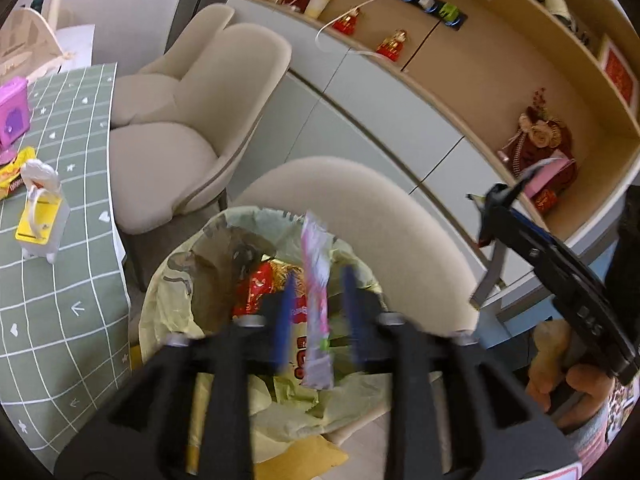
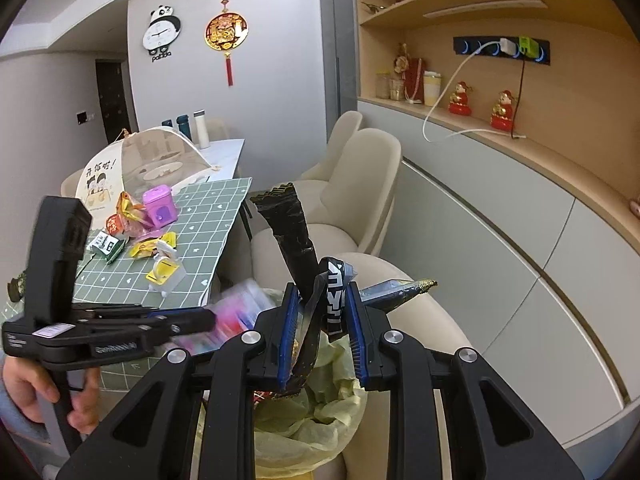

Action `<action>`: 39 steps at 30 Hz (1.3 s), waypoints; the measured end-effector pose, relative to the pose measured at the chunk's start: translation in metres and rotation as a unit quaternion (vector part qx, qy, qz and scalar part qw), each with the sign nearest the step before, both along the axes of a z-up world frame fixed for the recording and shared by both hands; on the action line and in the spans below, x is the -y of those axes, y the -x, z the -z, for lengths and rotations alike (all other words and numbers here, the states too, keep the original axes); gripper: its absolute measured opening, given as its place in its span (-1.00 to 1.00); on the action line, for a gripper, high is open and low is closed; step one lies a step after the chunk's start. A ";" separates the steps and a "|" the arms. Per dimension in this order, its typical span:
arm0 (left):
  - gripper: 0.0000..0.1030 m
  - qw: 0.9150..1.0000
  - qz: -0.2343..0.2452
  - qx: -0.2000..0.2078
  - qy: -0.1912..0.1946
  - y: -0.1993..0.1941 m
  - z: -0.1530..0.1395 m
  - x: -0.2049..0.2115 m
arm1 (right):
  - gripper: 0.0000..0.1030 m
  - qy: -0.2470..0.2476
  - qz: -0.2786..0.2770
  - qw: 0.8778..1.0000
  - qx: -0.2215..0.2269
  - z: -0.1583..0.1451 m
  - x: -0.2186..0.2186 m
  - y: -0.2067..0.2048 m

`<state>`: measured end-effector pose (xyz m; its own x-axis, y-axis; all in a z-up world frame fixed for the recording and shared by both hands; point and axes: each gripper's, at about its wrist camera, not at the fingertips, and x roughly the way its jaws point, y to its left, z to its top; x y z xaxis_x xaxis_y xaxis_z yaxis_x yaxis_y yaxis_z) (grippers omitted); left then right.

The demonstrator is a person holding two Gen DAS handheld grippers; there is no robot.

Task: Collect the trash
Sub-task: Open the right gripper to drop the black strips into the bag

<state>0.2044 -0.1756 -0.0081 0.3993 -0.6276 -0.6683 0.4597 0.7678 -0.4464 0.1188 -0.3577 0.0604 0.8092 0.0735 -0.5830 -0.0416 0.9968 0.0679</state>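
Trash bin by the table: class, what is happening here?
A person with two handheld grippers is clearing wrappers into the lined trash bin. The left gripper is open above it, with a pink wrapper between its fingers. The right gripper grips a black wrapper. More wrappers wait on the table.

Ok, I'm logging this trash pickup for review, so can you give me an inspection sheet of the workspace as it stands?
Surface: green grid tablecloth on the table.
Job's things: trash bin with a yellow-green liner, already holding wrappers; pink wrapper over it; black wrapper.
Clutter: several wrappers, a purple box and a small white and yellow toy on the cloth.
Grippers: left gripper open, pink wrapper between its fingers, blurred; right gripper shut on the black wrapper above the bin.
Cables: white cable from the wall socket strip to the counter.
Surroundings: beige chairs, shelving with red figurines.
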 end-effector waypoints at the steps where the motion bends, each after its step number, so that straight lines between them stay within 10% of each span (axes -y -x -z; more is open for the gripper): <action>1: -0.35 1.000 -0.004 -0.004 -0.001 -0.001 0.002 0.000 | -0.55 -0.002 0.000 1.000 -0.001 0.001 0.001 0.000; 18: -0.32 0.995 -0.081 0.035 -0.054 0.018 -0.021 -0.083 | -0.53 -0.056 -0.033 0.995 -0.072 0.073 -0.033 -0.032; 24: -0.32 0.992 -0.107 0.037 -0.064 0.024 -0.017 -0.117 | -0.07 -0.057 -0.022 0.994 -0.091 0.093 -0.038 -0.032; 39: -0.32 0.980 -0.187 0.012 -0.064 0.018 0.005 -0.217 | 0.05 -0.026 -0.069 0.996 -0.047 0.051 -0.117 -0.034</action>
